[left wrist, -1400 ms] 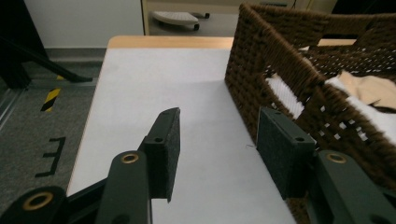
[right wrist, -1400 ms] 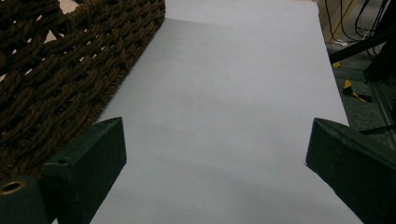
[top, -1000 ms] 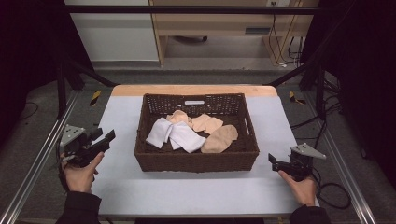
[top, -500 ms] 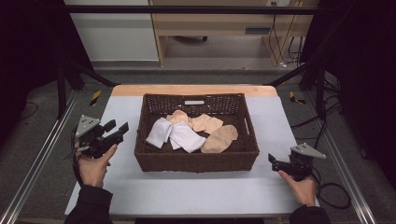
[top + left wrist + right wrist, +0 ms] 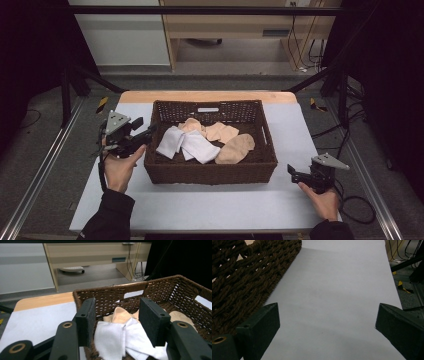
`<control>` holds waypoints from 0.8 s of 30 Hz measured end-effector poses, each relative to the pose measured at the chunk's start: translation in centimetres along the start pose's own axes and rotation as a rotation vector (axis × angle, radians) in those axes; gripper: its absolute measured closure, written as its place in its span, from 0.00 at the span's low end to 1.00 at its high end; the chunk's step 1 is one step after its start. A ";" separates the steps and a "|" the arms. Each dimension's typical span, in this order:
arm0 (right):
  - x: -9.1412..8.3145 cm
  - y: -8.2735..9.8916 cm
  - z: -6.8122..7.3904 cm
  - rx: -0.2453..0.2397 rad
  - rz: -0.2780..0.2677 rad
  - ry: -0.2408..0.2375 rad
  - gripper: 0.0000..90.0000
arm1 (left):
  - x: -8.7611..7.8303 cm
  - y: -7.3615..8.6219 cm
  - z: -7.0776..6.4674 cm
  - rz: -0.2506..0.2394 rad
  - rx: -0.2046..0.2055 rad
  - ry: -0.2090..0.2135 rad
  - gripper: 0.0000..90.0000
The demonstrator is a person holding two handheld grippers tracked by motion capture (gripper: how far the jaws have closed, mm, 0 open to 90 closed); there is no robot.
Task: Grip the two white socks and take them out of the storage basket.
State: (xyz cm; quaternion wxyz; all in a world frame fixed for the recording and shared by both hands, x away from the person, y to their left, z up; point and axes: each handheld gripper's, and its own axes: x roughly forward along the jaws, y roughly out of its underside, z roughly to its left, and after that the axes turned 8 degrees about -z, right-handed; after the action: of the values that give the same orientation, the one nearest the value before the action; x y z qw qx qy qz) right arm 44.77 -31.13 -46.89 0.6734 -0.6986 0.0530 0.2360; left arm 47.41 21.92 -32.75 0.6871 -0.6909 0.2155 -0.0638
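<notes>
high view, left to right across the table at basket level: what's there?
Left black two-jaw gripper → folded white cloths in the dark brown woven wicker basket → flat beige oval cloth piece → right black two-jaw gripper.

Dark brown woven basket (image 5: 210,170); white ribbed socks (image 5: 187,144), beige socks (image 5: 235,149) inside. Pale grey tabletop (image 5: 220,207) with light wood far edge. Black tongs (image 5: 145,134), brass-coloured rivets, grey top plate. Black sleeves.

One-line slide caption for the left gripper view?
Open left gripper poised at the wicker basket rim, aimed at white socks beside beige ones.
</notes>
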 end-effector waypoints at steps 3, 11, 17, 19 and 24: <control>0.0 0.0 0.0 0.000 0.003 -0.001 0.06 | 1.0 -0.4 -0.7 0.009 0.008 0.004 0.52; 0.1 0.0 0.0 0.004 0.005 -0.004 0.06 | 3.2 -0.8 -1.7 0.021 0.015 0.013 0.52; 0.2 0.0 0.0 0.011 0.008 -0.004 0.06 | 4.8 -1.0 -2.3 0.017 0.026 0.026 0.52; 0.3 0.0 -0.1 0.005 0.010 -0.002 0.06 | 5.4 -1.0 -2.5 0.022 0.028 0.027 0.52; 0.3 -0.1 -0.1 0.008 0.009 -0.001 0.06 | 7.2 -0.7 -3.0 0.047 0.034 0.029 0.52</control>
State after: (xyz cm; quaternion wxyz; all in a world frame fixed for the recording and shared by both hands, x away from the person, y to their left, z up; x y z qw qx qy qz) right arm 45.07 -31.12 -46.95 0.6751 -0.6955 0.0569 0.2394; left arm 52.89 16.34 -33.40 0.6970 -0.6728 0.2406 -0.0612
